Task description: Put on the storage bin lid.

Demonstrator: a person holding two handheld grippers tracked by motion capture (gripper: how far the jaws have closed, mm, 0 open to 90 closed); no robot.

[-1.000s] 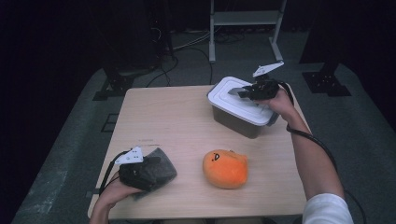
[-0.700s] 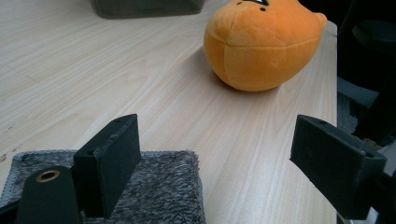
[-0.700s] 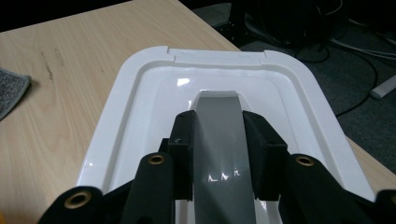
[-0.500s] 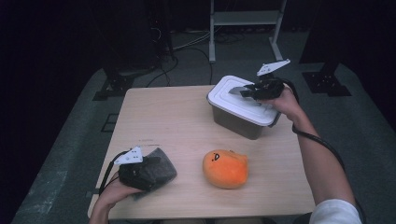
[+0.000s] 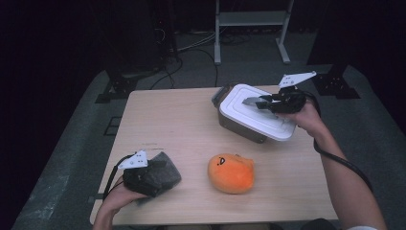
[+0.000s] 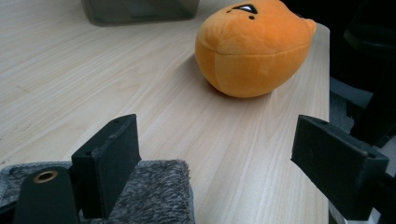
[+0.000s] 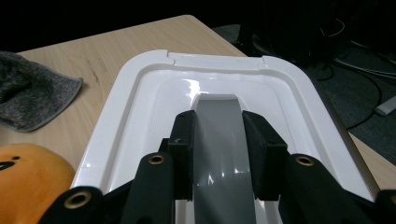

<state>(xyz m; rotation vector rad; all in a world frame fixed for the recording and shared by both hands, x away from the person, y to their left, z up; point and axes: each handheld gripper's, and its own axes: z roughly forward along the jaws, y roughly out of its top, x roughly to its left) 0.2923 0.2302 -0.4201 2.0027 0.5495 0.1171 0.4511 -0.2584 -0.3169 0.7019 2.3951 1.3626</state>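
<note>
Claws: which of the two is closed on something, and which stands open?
The right claw is shut on the grey handle of the white lid. The left claw stands open beside the grey cloth, gripping nothing.

Both grippers are black, each topped by a pale grey three-cornered plate — the left gripper (image 5: 158, 167) at lower left, the right gripper (image 5: 261, 103) at upper right. Brass-coloured rivets dot the jaw arms; black cables trail off — bare forearms, a white sleeve edge at bottom right.
</note>
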